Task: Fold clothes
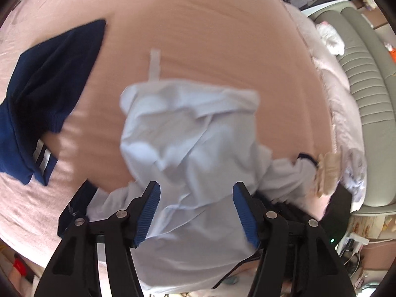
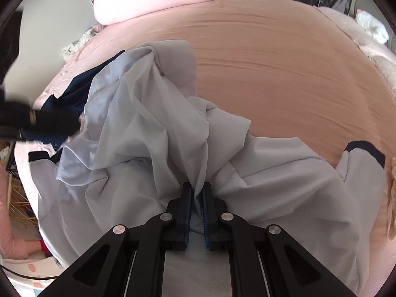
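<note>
While the right gripper [image 2: 197, 193] pinches a fold of the crumpled pale-blue cotton shirt [image 2: 153, 128] on the pink bedsheet [image 2: 284, 69], the left gripper [image 1: 196, 193] hangs spread above it. Folding barely begun; the navy garment [image 1: 49, 74] beyond lies untouched.

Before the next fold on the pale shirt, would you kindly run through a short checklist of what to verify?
1. Right gripper clamped on the pale shirt: ok, fabric pinched between its pads.
2. Left gripper holding the shirt: not ok, jaws apart over the cloth.
3. Shirt flat: not ok, bunched and creased.
4. Navy garment clear of the shirt: cannot tell; the views disagree.
5. Bare bed sheet beyond the shirt: ok.
</note>
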